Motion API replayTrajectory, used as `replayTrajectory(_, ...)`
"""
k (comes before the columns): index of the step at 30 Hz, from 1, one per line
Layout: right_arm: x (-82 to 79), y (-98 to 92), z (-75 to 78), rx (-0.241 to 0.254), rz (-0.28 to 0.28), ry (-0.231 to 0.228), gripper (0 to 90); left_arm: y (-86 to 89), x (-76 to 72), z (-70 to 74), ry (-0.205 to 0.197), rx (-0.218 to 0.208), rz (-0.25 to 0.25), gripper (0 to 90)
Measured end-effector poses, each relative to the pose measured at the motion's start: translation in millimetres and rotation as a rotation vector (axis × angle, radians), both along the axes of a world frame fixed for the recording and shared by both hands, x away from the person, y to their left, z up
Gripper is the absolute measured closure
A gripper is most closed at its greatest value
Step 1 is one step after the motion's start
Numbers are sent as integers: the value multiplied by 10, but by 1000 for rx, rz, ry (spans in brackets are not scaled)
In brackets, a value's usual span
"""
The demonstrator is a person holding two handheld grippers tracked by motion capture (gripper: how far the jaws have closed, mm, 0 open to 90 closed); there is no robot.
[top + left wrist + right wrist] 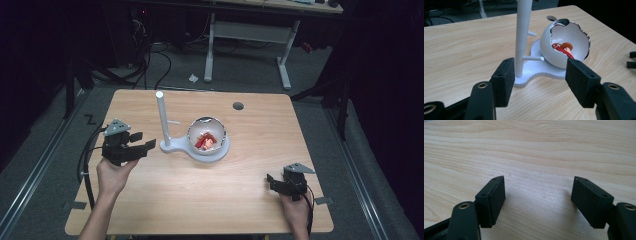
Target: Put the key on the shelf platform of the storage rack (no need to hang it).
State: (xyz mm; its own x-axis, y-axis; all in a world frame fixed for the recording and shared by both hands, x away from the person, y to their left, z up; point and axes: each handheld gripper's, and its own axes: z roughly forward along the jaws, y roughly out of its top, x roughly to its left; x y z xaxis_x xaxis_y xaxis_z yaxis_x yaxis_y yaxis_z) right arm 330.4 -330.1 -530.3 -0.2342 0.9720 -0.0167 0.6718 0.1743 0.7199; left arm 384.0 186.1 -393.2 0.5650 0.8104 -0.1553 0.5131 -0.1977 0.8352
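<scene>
The wooden table has bare board across its whole near half and along its 3 o'clock edge. A white stand sits just left of centre, its flat base carrying an upright post with short side pegs. On the base, at 3 o'clock from the post, rests a white cracked-egg shell (a red-and-brown figure lies inside). The left gripper hovers at 9 o'clock from the stand, just beside the base, jaws parted and holding nothing. The right gripper rests near the 5 o'clock corner, well apart, jaws wide over bare wood.
</scene>
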Motion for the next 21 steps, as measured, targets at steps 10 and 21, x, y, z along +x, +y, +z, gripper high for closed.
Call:
replayTrajectory(10, -1, 1, 0, 0, -1, 1, 277, 137, -94, -76, 0, -19, 35, 411)
replayTrajectory(21, -2, 2, 0, 0, -1, 1, 277, 268, -184, -206, 19, -50, 66, 410)
